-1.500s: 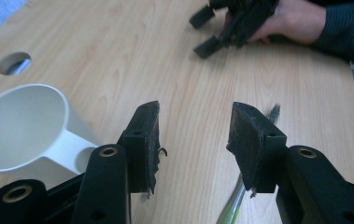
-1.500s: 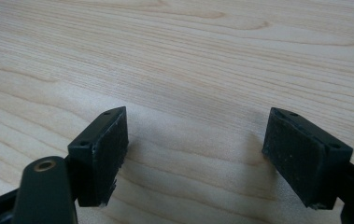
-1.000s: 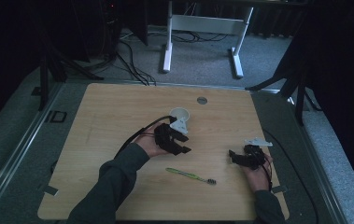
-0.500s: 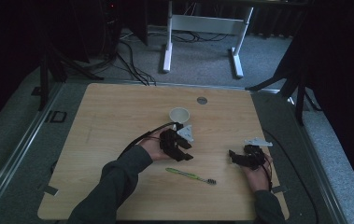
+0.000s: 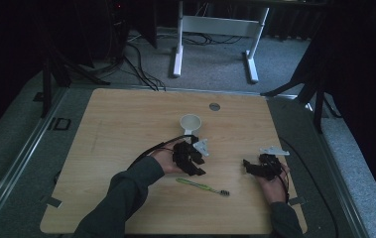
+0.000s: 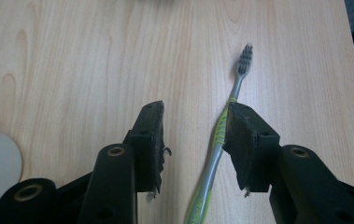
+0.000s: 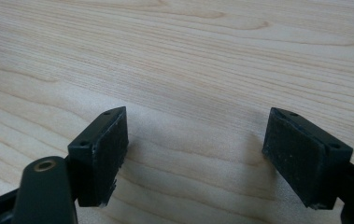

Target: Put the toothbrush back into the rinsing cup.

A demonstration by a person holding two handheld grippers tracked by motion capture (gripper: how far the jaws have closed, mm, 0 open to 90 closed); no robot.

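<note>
No writing or brand can be read on any of the things here.

The left gripper (image 5: pixel 189 157) is over the middle of the wooden table (image 5: pixel 126 124), held in the person's left hand (image 5: pixel 161 159). Its jaws are about half open and have just been closing. In the left gripper view the green and grey toothbrush (image 6: pixel 221 140) lies flat on the wood and runs up between the two black jaws. It sits close to the right jaw, which covers part of the handle, and I cannot tell if that pad touches it. There is a clear gap between the brush and the left jaw, so the brush is not squeezed.

In the high view the toothbrush (image 5: pixel 203 186) lies on the near part of the table, just near of the left gripper, with its dark bristles pointing right.

A white cup (image 5: pixel 191 122) stands just far of the left gripper. A small round grey cap (image 5: pixel 215 106) is set in the table near its far edge.

The right gripper (image 5: pixel 261 166) is at the right side of the table, well apart from the toothbrush. Its jaws are wide open, with bare wood between them.
</note>
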